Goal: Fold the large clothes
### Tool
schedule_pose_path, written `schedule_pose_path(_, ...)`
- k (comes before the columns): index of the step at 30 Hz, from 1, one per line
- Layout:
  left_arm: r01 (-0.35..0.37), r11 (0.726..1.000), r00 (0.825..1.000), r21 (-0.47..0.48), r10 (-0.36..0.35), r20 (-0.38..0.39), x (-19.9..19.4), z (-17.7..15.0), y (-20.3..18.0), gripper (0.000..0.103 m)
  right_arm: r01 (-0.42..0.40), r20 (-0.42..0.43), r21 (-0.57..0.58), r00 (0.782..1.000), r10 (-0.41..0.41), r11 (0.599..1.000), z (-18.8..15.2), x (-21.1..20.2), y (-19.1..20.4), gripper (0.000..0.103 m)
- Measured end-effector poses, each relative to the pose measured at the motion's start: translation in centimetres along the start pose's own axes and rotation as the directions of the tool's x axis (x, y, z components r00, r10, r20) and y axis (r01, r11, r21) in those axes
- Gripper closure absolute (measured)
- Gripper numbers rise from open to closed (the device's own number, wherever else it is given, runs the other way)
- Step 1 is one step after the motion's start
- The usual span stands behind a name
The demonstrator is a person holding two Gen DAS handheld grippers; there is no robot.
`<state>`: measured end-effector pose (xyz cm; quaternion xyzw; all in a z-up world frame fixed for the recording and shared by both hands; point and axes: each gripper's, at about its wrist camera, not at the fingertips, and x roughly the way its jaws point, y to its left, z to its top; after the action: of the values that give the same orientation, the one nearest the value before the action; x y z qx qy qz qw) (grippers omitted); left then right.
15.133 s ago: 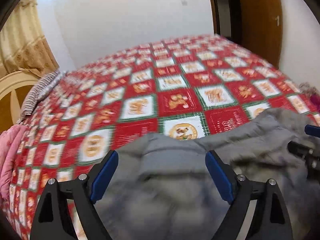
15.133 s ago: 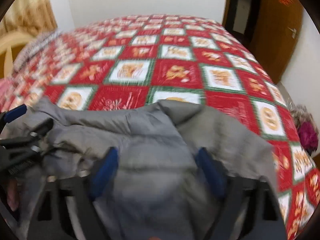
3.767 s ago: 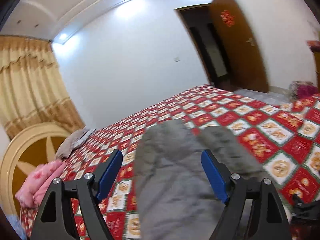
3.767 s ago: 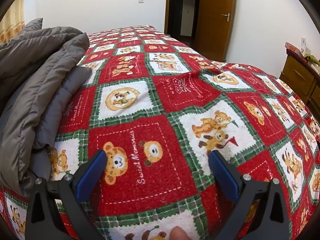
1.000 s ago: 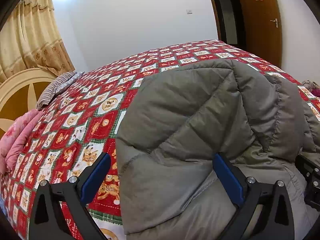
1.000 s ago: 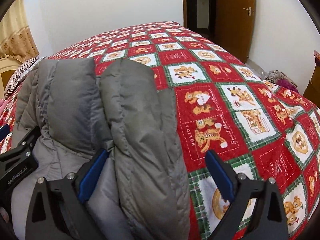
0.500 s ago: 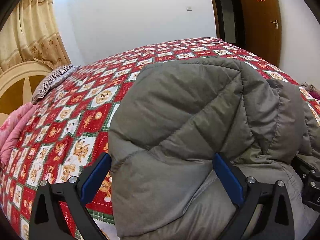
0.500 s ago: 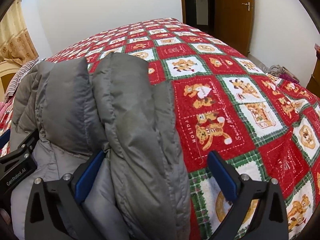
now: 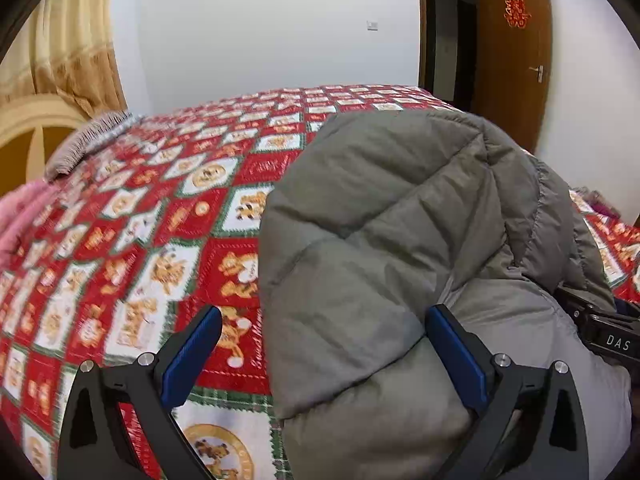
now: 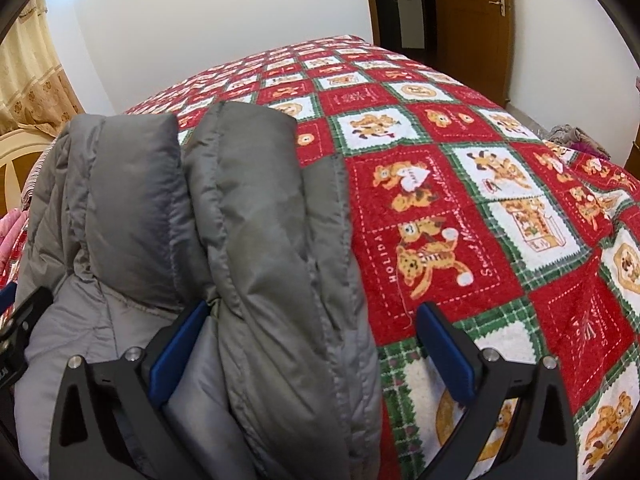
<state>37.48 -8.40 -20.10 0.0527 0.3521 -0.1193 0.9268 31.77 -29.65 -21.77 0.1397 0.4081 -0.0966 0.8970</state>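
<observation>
The coat (image 9: 392, 240) is showing matt grey quilted cloth with a faint sheen. The bedspread (image 10: 480, 216) is looking like soft, napped printed cloth. The door (image 9: 516, 52) is gleaming as smooth varnished wood. The gripper fingers (image 9: 192, 354) are looking like matt plastic.

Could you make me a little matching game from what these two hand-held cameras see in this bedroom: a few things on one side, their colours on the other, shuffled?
Things:
1. padded jacket
2. bedspread
3. door
4. curtain

Colours:
A. brown wood
B. red, white and green with bears
C. grey
D. golden beige

Pairs: 1-C, 2-B, 3-A, 4-D
</observation>
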Motion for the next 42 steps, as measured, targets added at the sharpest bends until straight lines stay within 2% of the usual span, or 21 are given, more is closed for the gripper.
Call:
schedule_pose_path(3, 0.015, 1.000, 1.000, -0.007, -0.015, -0.007, 0.5, 0.0, -0.2, 0.001, 0.002, 0.002, 0.004, 1.000, -0.002, 1.000, 0.0, 0.0, -0.1, 0.001)
schedule_pose_path(8, 0.006, 0.999, 1.000, 0.032, -0.006, -0.001, 1.0, 0.0, -1.8, 0.001, 0.009, 0.012, 0.011, 1.000, -0.009, 1.000, -0.1, -0.4, -0.3, 0.001)
schedule_pose_path(12, -0.018, 0.997, 1.000, 0.073, 0.017, 0.013, 0.7, 0.1, -2.7, 0.001, -0.033, 0.014, 0.030, 0.999, 0.032, 0.999, 0.1, -0.6, -0.9, 0.005)
schedule_pose_path(14, -0.028, 0.996, 0.999, 0.081, 0.026, 0.025, 0.5, 0.0, -2.8, 0.001, -0.032, 0.054, -0.001, 0.998, 0.032, 0.999, 0.2, -1.6, -0.7, 0.008)
schedule_pose_path(16, -0.033, 0.997, 0.999, 0.075, 0.030, 0.028, 0.3, 0.1, -2.8, 0.001, 0.004, 0.154, -0.040, 0.988, 0.002, 0.999, 0.5, -3.6, 0.1, 0.008)
schedule_pose_path(17, -0.033, 0.997, 0.999, 0.073, 0.031, 0.028, 0.4, 0.2, -2.9, 0.001, -0.015, 0.184, -0.048, 0.983, 0.024, 0.999, 0.6, -4.3, 0.5, 0.006)
schedule_pose_path(18, -0.036, 0.996, 0.999, 0.076, 0.034, 0.027, 0.4, 0.3, -3.0, 0.001, -0.031, 0.176, -0.057, 0.984, 0.041, 0.998, 0.8, -4.3, 0.8, 0.002)
schedule_pose_path(19, -0.042, 0.996, 0.999, 0.080, 0.040, 0.028, 0.3, 0.4, -3.2, 0.001, -0.055, 0.123, -0.061, 0.990, 0.062, 0.997, 1.1, -3.8, 1.4, 0.002)
schedule_pose_path(22, -0.052, 0.994, 0.998, 0.096, 0.048, 0.040, 0.1, 0.4, -3.6, 0.001, -0.076, 0.078, -0.075, 0.994, 0.081, 0.994, 1.0, -2.7, 2.2, 0.002)
schedule_pose_path(26, -0.047, 0.994, 0.999, 0.098, 0.044, 0.030, -0.3, 0.3, -3.1, 0.001, -0.138, 0.027, -0.040, 0.990, 0.139, 0.990, 0.7, -1.7, 1.6, 0.002)
schedule_pose_path(28, -0.042, 0.997, 0.999, 0.070, 0.040, 0.028, -1.0, 0.1, -1.8, 0.001, -0.189, -0.008, -0.024, 0.982, 0.189, 0.982, 0.5, -1.3, 1.0, 0.002)
schedule_pose_path(32, 0.040, 0.998, 0.999, -0.043, -0.042, -0.027, -0.7, -0.8, 1.0, 0.001, -0.272, -0.033, 0.010, 0.962, 0.272, 0.962, 0.0, -1.1, 0.3, 0.009)
schedule_pose_path(34, 0.118, 0.986, 0.989, -0.121, -0.128, -0.076, 0.0, -1.1, 1.6, 0.001, -0.288, -0.030, 0.014, 0.957, 0.288, 0.958, -0.3, -1.3, 0.4, 0.013)
schedule_pose_path(36, 0.210, 0.963, 0.967, -0.168, -0.230, -0.112, 0.8, -1.2, 1.3, 0.001, -0.303, -0.037, 0.016, 0.952, 0.304, 0.953, -0.4, -1.3, 0.6, 0.020)
schedule_pose_path(38, 0.229, 0.962, 0.962, -0.148, -0.247, -0.119, 1.1, -1.0, 0.3, 0.001, -0.328, -0.048, 0.034, 0.943, 0.329, 0.944, -0.4, -1.1, 0.3, 0.024)
schedule_pose_path(42, 0.199, 0.978, 0.974, -0.065, -0.205, -0.098, 0.6, -0.8, -1.9, 0.001, -0.359, -0.051, 0.053, 0.931, 0.361, 0.932, -0.8, -1.1, -0.5, 0.031)
